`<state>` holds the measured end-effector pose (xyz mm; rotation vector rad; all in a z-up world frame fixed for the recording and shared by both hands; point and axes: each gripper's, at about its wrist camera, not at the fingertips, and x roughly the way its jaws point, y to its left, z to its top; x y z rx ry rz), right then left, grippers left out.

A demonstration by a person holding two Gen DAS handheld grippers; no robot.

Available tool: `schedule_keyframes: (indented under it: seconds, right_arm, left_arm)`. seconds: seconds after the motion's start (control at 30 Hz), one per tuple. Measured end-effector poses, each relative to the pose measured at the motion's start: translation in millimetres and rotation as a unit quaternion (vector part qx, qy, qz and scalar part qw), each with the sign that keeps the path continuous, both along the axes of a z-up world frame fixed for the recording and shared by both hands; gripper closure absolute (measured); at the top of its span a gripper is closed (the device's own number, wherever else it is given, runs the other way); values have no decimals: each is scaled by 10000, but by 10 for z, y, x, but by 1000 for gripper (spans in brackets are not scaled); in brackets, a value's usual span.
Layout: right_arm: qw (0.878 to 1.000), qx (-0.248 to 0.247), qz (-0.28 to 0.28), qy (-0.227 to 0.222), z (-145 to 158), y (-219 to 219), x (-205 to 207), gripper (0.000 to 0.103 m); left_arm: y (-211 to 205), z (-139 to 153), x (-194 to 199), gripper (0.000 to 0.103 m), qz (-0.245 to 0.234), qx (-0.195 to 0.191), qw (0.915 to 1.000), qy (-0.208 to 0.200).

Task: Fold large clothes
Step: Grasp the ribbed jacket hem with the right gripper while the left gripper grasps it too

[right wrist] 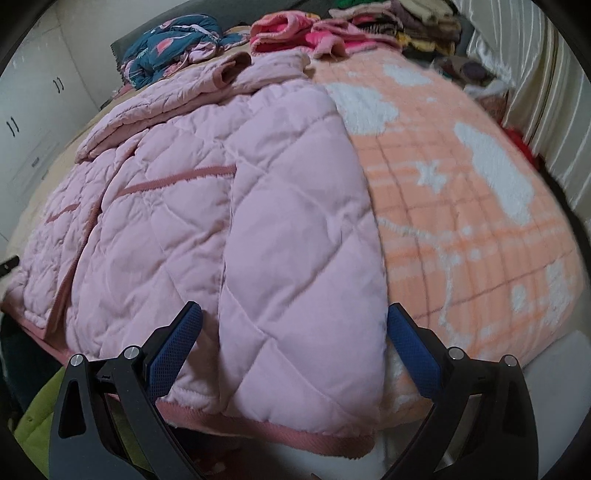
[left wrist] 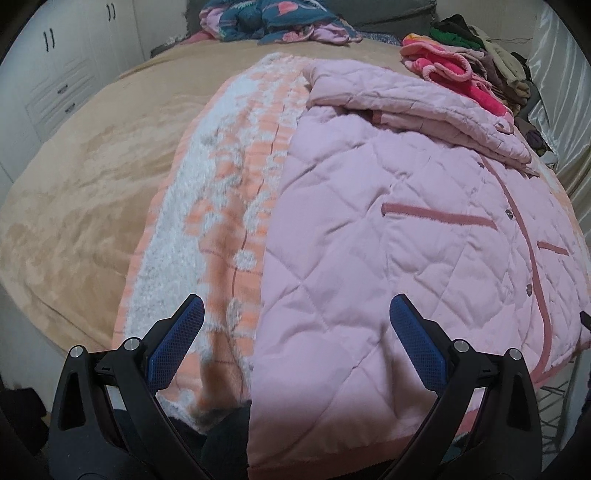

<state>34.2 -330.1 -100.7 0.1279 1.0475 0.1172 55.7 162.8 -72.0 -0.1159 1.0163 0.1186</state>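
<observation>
A large pink quilted jacket (left wrist: 388, 236) (right wrist: 207, 221) lies spread front-up on the bed, with its buttoned placket and darker pink pocket trims showing. One sleeve is folded across its upper part (left wrist: 413, 107). My left gripper (left wrist: 295, 314) hovers open over the jacket's near left edge and hem, its blue pads wide apart and holding nothing. My right gripper (right wrist: 295, 321) is open too, straddling the jacket's near right corner above the hem (right wrist: 266, 428).
Under the jacket lies an orange-and-white fleece blanket (left wrist: 221, 206) (right wrist: 461, 206) on a tan bed cover (left wrist: 85, 177). Piles of clothes sit at the far end: a teal floral one (left wrist: 273, 18) and bright pink ones (left wrist: 454, 70). White cabinets (left wrist: 55, 74) stand at left.
</observation>
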Motion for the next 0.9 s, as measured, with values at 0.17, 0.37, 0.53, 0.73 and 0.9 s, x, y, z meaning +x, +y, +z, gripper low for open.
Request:
schedule_keyframes:
  seconds: [0.17,0.37,0.53,0.73,0.9]
  right_arm:
    - [9995,316,44,59,-83,-69,-49,4]
    - [9978,630,149,121,-153,-119,-93,4]
    - [9971,700,252,125,-171,-113,-134,5]
    - [9971,609,444,137,-100,-29,-232,32]
    - [9967,526,610,85,3,6,-283,51]
  left_arm:
    - [92,-103,-7,9,-89,-266,9994,196]
    - [133,-210,3,9,-315,-697,9959,492]
    - [75,-244,7,9,-616,-849,9926,614]
    - [-147,-279,33,9,-1027,-802,9879,842]
    - [-315,-284,63,9,-1223,-570,9868,897]
